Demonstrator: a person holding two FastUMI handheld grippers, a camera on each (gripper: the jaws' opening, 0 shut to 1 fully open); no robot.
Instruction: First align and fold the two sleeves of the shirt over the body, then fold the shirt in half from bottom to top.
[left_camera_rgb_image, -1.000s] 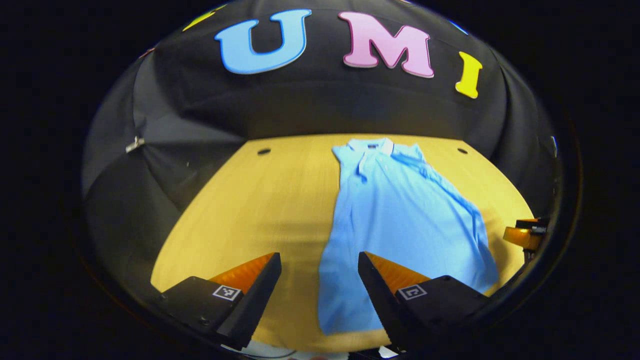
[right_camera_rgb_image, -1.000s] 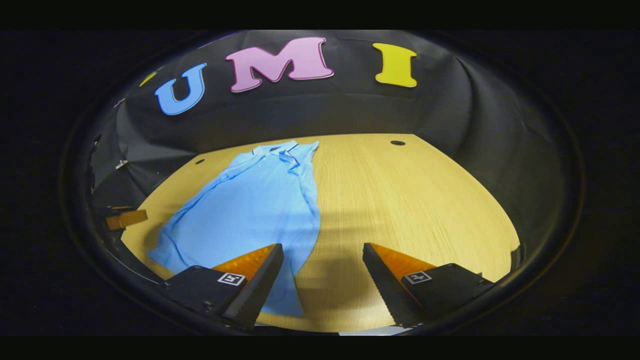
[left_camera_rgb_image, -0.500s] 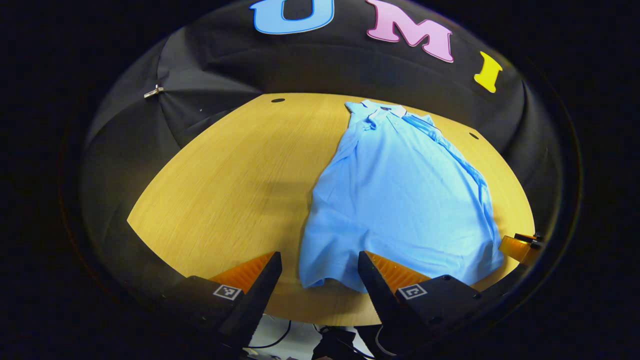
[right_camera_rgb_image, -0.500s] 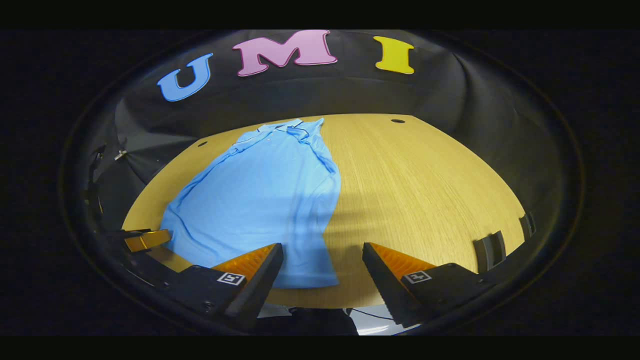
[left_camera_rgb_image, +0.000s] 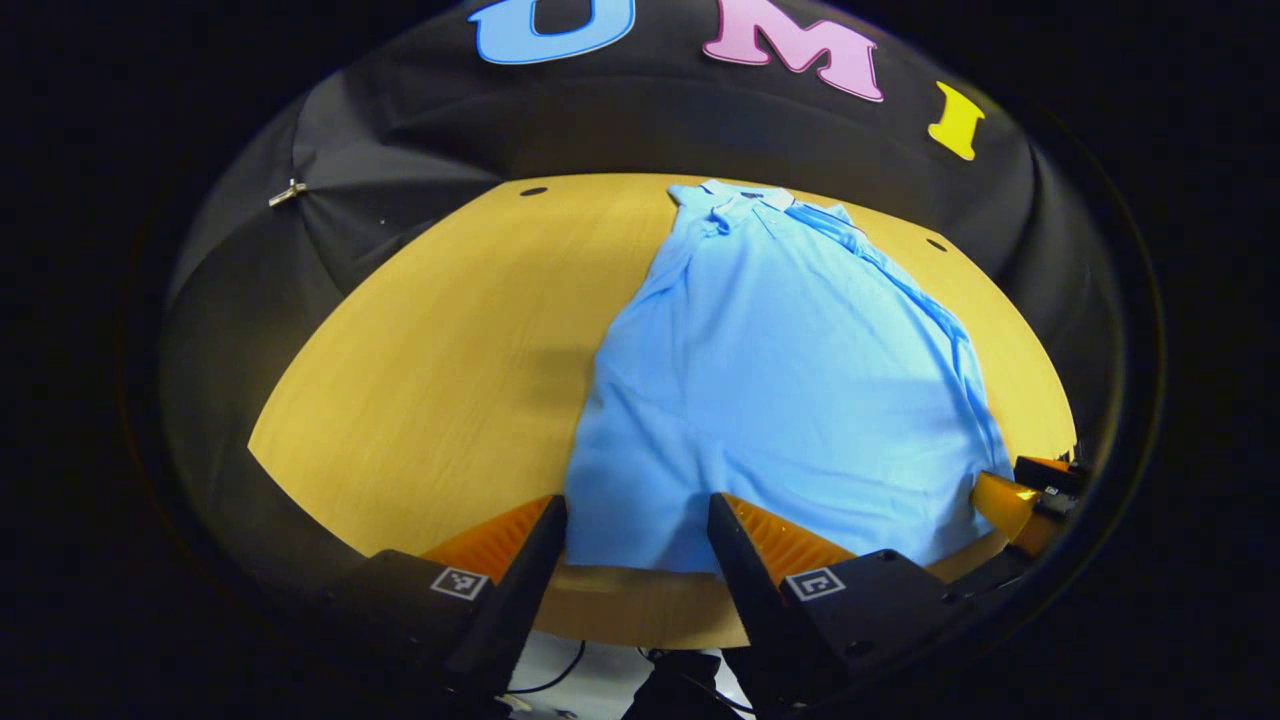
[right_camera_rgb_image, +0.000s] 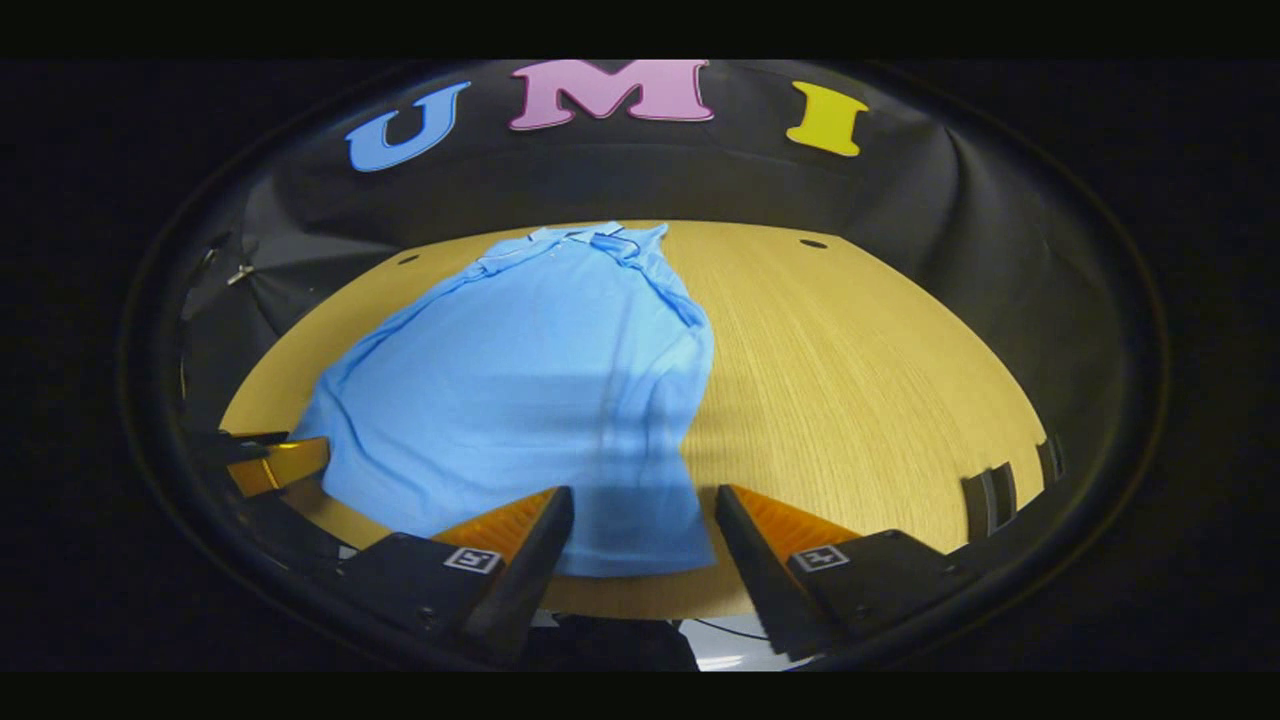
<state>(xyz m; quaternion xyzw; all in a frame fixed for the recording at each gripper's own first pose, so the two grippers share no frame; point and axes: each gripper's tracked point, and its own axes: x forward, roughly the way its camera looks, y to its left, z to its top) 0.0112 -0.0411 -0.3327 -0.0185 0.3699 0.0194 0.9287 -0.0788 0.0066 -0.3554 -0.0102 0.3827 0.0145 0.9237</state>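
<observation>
Currently both tools wide apart, gripping nothing: left tool (left_camera_rgb_image: 636, 545) and right tool (right_camera_rgb_image: 644, 535) each hover at shirt (left_camera_rgb_image: 790, 380) hem near counter (left_camera_rgb_image: 440, 350) edge.

One shirt (left_camera_rgb_image: 790, 390), one table (left_camera_rgb_image: 440, 350), two claws.

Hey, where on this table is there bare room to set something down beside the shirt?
Bare wooden table lies between the light blue polo shirt and the black cloth wall on one side, and again on the shirt's other side. It is crowded along the near edge, where both open hand-held grippers sit at the hem.
</observation>
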